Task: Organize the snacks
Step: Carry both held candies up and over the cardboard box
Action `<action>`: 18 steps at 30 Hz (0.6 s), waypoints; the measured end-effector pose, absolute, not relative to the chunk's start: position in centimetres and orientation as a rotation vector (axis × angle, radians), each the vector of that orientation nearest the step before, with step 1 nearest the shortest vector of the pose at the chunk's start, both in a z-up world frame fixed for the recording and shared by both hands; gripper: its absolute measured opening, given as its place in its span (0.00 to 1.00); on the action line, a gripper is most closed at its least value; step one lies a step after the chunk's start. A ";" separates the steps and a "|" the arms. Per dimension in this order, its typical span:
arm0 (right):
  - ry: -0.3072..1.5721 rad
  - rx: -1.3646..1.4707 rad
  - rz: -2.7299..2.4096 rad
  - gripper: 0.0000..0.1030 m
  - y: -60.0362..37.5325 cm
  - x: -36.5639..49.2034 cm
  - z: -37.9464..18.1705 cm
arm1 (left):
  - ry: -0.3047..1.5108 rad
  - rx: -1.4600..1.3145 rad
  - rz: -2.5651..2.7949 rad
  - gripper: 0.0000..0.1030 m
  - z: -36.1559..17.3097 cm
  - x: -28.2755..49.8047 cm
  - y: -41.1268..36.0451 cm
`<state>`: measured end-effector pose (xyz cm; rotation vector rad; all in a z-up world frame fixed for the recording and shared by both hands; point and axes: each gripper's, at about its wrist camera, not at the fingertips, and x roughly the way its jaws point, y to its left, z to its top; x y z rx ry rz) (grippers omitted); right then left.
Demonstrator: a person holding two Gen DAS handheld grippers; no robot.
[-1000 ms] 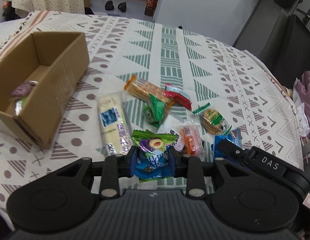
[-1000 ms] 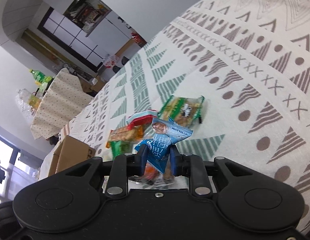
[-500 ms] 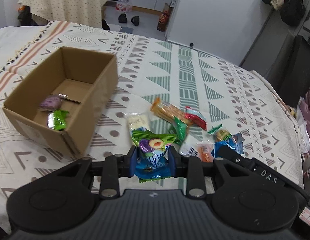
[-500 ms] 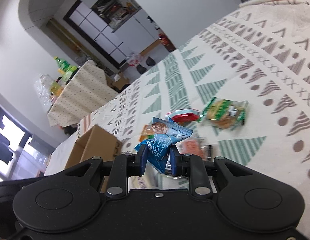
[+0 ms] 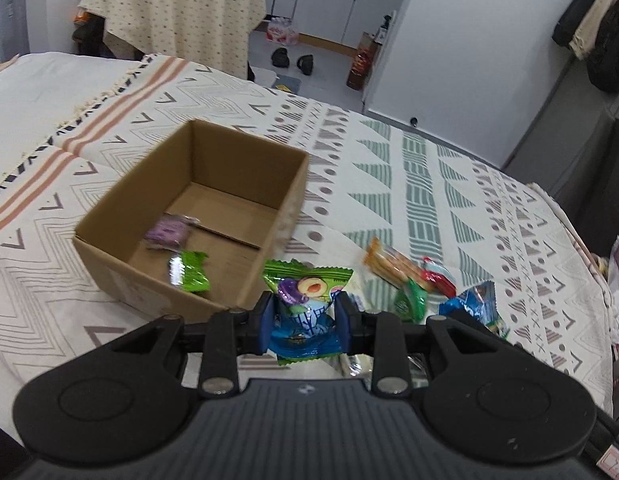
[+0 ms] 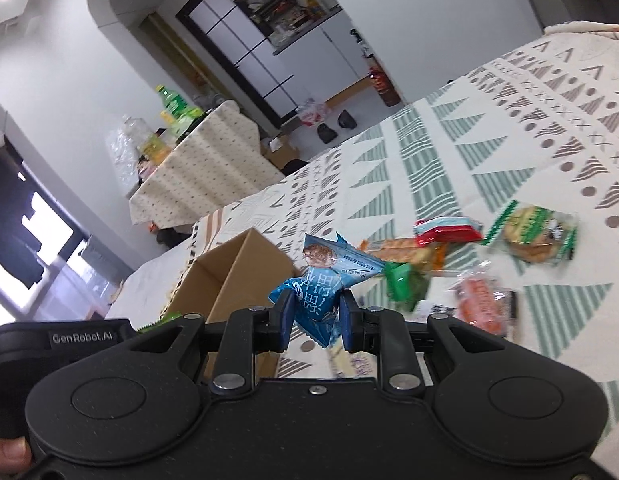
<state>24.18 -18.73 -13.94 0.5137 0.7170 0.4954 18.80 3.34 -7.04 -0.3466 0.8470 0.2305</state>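
Note:
My left gripper is shut on a green and blue snack packet with fruit printed on it, held above the table just right of the open cardboard box. Inside the box lie a purple packet and a green packet. My right gripper is shut on a blue snack packet, lifted off the table with the cardboard box ahead to the left. Several loose snacks stay on the cloth: an orange cracker pack, a red packet, a green-edged biscuit pack.
The patterned tablecloth covers the table. The left gripper's body shows at the left of the right wrist view. A second table with a dotted cloth stands behind, with shoes on the floor. Dark chairs stand at the right.
Both grippers have risen and swung left toward the cardboard box, each still holding its packet. The box has come nearer to the middle of both views.

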 end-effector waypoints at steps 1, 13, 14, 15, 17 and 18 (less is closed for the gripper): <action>0.720 0.508 0.498 0.22 -18.4 24.2 -13.9 | 0.843 -0.348 0.234 0.30 -6.9 18.8 3.7; 0.708 0.458 0.528 0.22 -14.4 24.2 -12.1 | 0.801 -0.377 0.265 0.30 -6.0 18.6 8.5; 0.707 0.456 0.531 0.22 -14.0 24.3 -11.9 | 0.797 -0.380 0.267 0.30 -5.8 18.6 9.0; 0.704 0.452 0.535 0.22 -13.6 24.4 -11.8 | 0.792 -0.383 0.269 0.30 -5.7 18.7 9.4; 0.699 0.446 0.540 0.22 -12.9 24.4 -11.4 | 0.783 -0.387 0.273 0.30 -5.6 18.8 10.3; 0.697 0.442 0.542 0.22 -12.5 24.5 -11.3 | 0.778 -0.389 0.275 0.30 -5.5 18.9 10.8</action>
